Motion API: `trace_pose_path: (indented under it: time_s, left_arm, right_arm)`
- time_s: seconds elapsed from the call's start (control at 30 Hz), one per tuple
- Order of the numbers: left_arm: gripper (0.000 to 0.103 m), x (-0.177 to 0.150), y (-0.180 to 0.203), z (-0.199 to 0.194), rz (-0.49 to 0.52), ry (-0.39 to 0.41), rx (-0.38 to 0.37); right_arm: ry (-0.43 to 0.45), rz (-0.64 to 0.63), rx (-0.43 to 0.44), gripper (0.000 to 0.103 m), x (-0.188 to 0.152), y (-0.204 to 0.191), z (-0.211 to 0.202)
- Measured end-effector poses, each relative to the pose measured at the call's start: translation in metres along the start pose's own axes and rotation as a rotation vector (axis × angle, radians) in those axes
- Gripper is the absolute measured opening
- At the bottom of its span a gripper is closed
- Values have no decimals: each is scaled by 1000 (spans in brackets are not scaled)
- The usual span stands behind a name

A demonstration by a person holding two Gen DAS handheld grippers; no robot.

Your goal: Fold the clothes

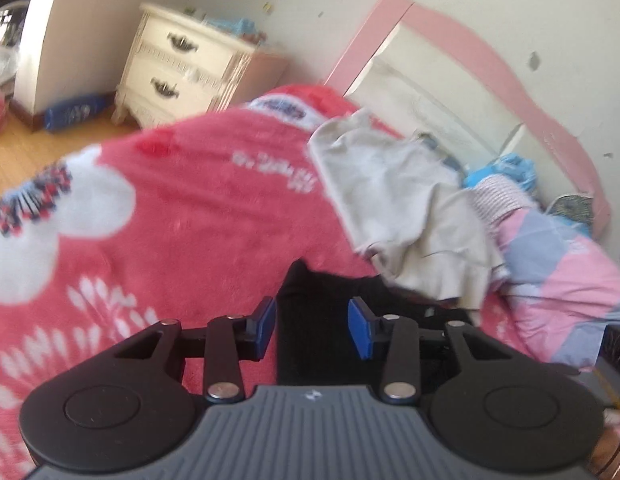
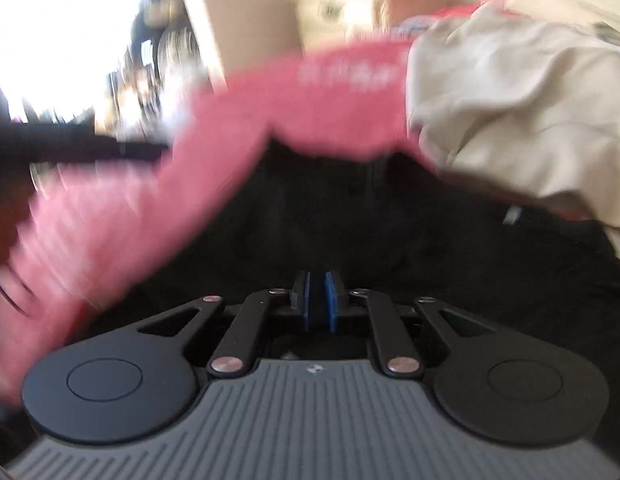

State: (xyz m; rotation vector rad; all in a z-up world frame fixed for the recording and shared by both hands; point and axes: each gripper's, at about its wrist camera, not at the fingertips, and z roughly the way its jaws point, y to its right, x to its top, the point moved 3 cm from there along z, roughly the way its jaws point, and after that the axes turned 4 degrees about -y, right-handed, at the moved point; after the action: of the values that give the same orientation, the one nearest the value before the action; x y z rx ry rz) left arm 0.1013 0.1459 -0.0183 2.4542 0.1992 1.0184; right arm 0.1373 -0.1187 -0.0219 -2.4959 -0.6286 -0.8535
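The left gripper [image 1: 312, 326] stands with its blue pads [image 1: 265, 326] apart. Black fabric shows in the gap between them, but neither pad presses on it, so the gripper is open and holds nothing. The right gripper [image 2: 318, 300] has its pads drawn nearly together with a dark strip between them; the right wrist view is heavily blurred, and it cannot be told whether that strip is pinched cloth or only the garment lying behind the gap.

The black garment [image 1: 310, 320] lies on the red blanket [image 1: 189, 220] at the near edge of the bed, directly ahead of both grippers. In the right wrist view it fills the lower middle of the picture, with the blanket rising behind it. A crumpled beige garment [image 1: 402, 208] lies just beyond the black one, overlapping its far side, toward the pink headboard [image 1: 470, 48].

Further items, right side of the bed — a pink-and-grey checked quilt [image 1: 562, 264], a striped cloth [image 1: 498, 196] and a blue cloth [image 1: 514, 168] bunched against the headboard.

Beyond the far corner of the bed — a cream two-drawer nightstand [image 1: 181, 64] against the wall, on a wooden floor [image 1: 33, 156].
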Motion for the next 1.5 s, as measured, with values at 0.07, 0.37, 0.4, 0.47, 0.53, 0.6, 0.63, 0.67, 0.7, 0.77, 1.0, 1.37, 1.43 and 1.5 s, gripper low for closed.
trace_pose_path:
  time_s: [0.07, 0.37, 0.4, 0.47, 0.53, 0.6, 0.63, 0.67, 0.7, 0.77, 1.0, 1.37, 1.43, 1.5]
  left_arm:
    - [42, 11, 12, -49, 11, 25, -23]
    - [50, 11, 56, -177, 125, 27, -9]
    - [50, -1, 61, -168, 150, 13, -8]
    - [49, -30, 72, -142, 223, -19, -2]
    - [49, -65, 91, -100, 380, -56, 24]
    - [49, -100, 109, -59, 537, -92, 51]
    - [47, -116, 119, -36, 617, -107, 62]
    - [45, -129, 128, -16, 688, -121, 73]
    - [45, -139, 136, 3, 745, -144, 83]
    - [45, -157, 145, 36, 836, -183, 114]
    - [42, -163, 118, 58, 668, -283, 147]
    - [48, -206, 79, -87, 481, -391, 167]
    - [48, -220, 75, -103, 466, -445, 178]
    - [48, -233, 73, -116, 468, -494, 176]
  right_arm:
    - [41, 11, 77, 9, 9, -7, -48]
    - [108, -16, 281, 40, -32, -52, -234]
    - [119, 8, 278, 40, -45, -53, -241]
    - [110, 56, 173, 40, -76, -46, -229]
    - [59, 86, 15, 39, -108, -36, -209]
    - [-28, 137, -135, 38, -141, -22, -183]
    - [-76, 186, -175, 36, -157, -15, -171]
    - [-121, 230, -215, 33, -173, -8, -161]
    - [-156, 255, -255, 31, -188, -3, -153]
    - [-187, 309, -301, 28, -208, 2, -143]
    - [-119, 292, -337, 27, -219, 3, -135]
    - [-132, 62, -160, 28, -233, -42, -151]
    - [-225, 47, -190, 27, -246, -43, -140]
    - [-207, 59, -169, 27, -242, -44, -146]
